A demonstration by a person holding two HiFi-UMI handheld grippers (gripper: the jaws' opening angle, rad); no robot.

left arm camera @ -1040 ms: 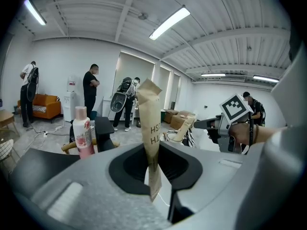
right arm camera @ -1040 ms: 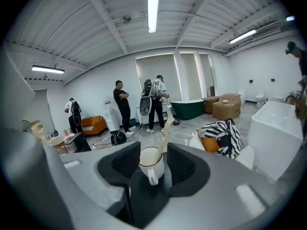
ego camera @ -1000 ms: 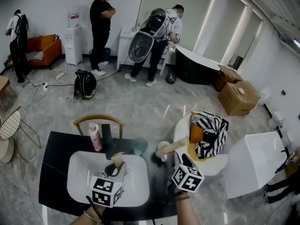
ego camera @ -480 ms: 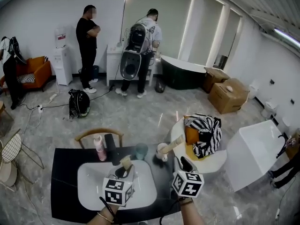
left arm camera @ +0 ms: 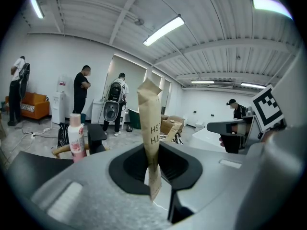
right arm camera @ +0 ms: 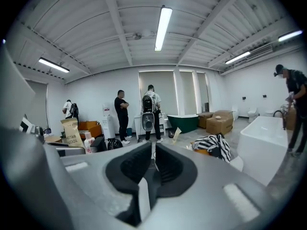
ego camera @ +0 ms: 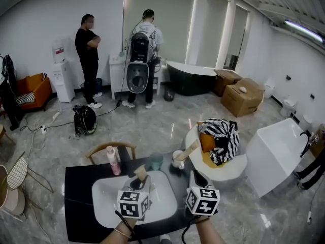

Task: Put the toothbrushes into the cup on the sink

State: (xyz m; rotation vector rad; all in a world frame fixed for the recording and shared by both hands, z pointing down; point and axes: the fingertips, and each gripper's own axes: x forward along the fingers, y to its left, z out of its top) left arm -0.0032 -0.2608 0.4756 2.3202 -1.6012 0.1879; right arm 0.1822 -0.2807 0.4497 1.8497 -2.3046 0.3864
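The left gripper [ego camera: 138, 183] hangs over the white sink [ego camera: 109, 202], its jaws clamped on a paper-wrapped toothbrush [ego camera: 140, 173] that stands nearly upright between them, the brown wrapper's folded top poking up well above the pads. Seen along that gripper's own jaws, the wrapper [left arm camera: 149, 123] is pinched low down and carries some print I cannot read in full. The right gripper [ego camera: 197, 179] is held just to the right of the sink, over the edge of the dark surface [ego camera: 81, 207]; its jaws have just been closing and now stand almost together with only a thin slit left, and there is nothing between them [right arm camera: 153, 162]. Just beyond it, on the surface by the sink's back right corner, sits the white cup [ego camera: 177, 160], and a second wrapped toothbrush [ego camera: 191, 150] leans out of it toward the right. A teal cup [ego camera: 156, 161] stands just left of the white one, and a pink bottle [ego camera: 111, 160] stands at the sink's back left. Across the room 2 people [ego camera: 89, 55] stand near a white cabinet, well away from the sink.
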